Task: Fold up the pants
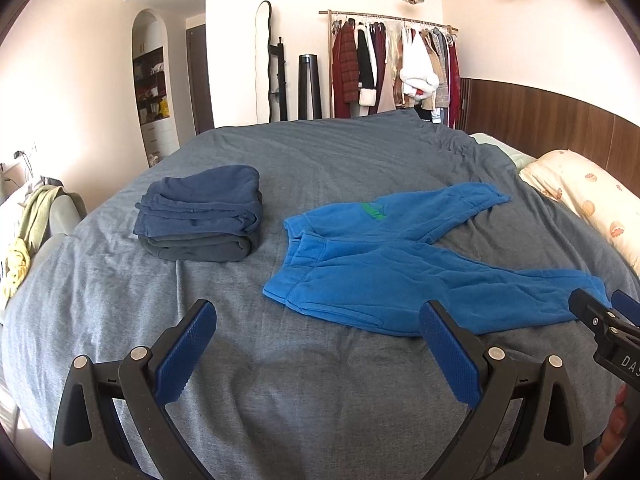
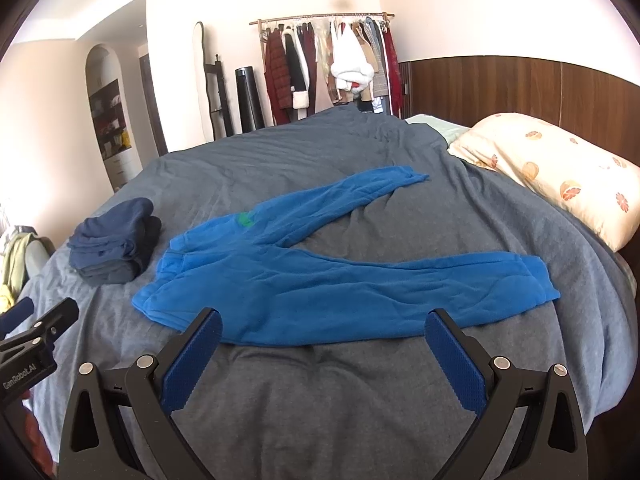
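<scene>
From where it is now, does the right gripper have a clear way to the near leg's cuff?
Probably yes. The right gripper is open and empty, and the cuff lies flat on the bed, nothing between.

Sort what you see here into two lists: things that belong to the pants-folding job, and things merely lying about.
Belonging to the job:
blue pants, spread unfolded
left gripper, open
right gripper, open
bed cover, the work surface

Lying about:
folded dark stack
pillow
clothes rack

Bright daylight, washed-out glare on walls, strong fisheye curvature, dark vignetted corners, sharp focus
</scene>
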A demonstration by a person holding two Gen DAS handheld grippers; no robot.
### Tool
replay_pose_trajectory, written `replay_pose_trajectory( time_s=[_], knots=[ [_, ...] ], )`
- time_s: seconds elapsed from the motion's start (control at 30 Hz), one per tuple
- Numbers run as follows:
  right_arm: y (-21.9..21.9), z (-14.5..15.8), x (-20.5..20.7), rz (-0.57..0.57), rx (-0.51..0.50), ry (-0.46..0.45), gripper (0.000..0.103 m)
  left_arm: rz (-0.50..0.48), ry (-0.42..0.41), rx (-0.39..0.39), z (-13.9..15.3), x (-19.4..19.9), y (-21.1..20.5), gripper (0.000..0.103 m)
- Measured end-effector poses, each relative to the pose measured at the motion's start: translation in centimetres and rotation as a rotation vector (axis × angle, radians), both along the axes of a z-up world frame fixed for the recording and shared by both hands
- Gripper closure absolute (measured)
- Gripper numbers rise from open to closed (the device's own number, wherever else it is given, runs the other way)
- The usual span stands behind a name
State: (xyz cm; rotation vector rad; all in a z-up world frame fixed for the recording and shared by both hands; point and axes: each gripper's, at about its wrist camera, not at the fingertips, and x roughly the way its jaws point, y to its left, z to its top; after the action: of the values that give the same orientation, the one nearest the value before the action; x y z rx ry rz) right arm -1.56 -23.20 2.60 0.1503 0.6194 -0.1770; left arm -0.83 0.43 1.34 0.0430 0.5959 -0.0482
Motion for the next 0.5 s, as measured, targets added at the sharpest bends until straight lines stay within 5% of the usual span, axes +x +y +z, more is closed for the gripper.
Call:
replay_pose_trajectory(
  time_s=[0.5],
  knots=[
    [0.09, 0.25, 0.02, 0.002, -0.004, -0.005, 0.001, 0.0, -0.013, -0.008, 0.18, -0.26, 0.14, 0.0]
  ],
)
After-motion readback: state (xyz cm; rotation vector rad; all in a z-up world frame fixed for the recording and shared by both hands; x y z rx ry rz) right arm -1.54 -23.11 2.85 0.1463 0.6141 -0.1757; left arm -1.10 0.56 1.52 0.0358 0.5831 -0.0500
